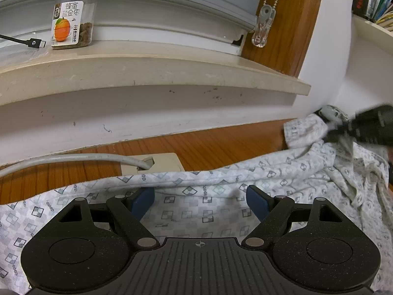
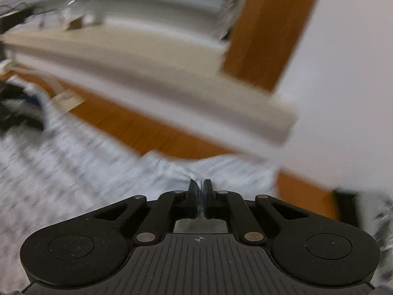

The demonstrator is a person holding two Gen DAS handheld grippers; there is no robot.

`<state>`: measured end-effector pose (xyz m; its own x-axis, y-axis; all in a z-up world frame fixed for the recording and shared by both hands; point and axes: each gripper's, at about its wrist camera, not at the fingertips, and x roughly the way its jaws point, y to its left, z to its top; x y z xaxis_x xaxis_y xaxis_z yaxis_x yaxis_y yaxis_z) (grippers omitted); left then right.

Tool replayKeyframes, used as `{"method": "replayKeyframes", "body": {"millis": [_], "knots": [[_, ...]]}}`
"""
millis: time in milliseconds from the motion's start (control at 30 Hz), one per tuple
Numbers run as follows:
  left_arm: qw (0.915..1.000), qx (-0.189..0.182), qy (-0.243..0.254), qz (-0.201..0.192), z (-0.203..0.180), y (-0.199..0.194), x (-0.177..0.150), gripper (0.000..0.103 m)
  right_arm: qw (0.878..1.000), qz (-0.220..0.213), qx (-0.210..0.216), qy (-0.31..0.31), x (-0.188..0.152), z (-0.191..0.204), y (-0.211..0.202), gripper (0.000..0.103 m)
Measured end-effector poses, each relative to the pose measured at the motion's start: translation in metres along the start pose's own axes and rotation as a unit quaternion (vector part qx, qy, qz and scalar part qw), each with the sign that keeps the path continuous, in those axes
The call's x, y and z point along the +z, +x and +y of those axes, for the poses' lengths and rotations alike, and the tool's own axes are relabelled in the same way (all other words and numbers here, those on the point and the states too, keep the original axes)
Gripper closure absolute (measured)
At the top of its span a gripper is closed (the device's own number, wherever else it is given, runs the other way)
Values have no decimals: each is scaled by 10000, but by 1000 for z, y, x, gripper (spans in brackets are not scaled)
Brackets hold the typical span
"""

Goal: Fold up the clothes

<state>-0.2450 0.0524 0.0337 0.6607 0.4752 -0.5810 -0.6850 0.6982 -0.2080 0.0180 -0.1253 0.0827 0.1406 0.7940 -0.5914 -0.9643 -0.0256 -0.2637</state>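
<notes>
I saw the white shirt with small grey checked diamonds point(image 1: 221, 172) spread on the orange-brown wooden table point(image 1: 221, 145). My left gripper point(image 1: 200, 202) stood wide apart above it, empty; my right gripper point(image 2: 201, 191) pinched its fabric.

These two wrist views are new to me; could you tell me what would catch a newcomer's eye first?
First, the pale patterned garment spread over the wooden surface, filling the lower half of both views. Next, the right gripper, shut on a fold of that cloth, while the left gripper is open above it. Last, the orange-labelled jar on the windowsill, upper left.
</notes>
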Motion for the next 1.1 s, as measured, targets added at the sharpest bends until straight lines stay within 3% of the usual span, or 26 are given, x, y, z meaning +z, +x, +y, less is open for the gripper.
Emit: {"method": "replayKeyframes", "body": {"millis": [67, 133, 200, 400, 633, 767, 867, 900, 1100], "knots": [[10000, -3, -3, 0, 0, 0, 0, 19, 9980, -443, -425, 137, 10, -12, -6, 98], [10000, -5, -4, 1, 0, 0, 0, 19, 9868, -1048, -960, 772, 19, -33, -19, 98], [10000, -7, -4, 1, 0, 0, 0, 19, 9751, -1317, -1410, 1090, 22, -46, -27, 98], [10000, -15, -5, 3, 0, 0, 1, 19, 9650, -1392, -1748, 1374, 3, -83, -69, 98], [10000, -34, -23, -9, 1, -1, 1, 19, 9541, -946, -2390, 1534, -65, -129, -148, 98], [10000, -53, -20, -16, 1, -1, 1, 19, 9550, -530, -2358, 1718, -111, -139, -177, 96], [10000, -58, -27, -18, 1, -1, 1, 19, 9644, -302, -1997, 1709, -133, -136, -184, 87], [10000, -62, -32, -19, 1, -1, 0, 19, 9676, -259, -1872, 1677, -139, -135, -185, 79], [9999, -94, -78, -35, 2, -1, 0, 19, 9798, -322, -1299, 1486, -122, -111, -160, 73]]}}
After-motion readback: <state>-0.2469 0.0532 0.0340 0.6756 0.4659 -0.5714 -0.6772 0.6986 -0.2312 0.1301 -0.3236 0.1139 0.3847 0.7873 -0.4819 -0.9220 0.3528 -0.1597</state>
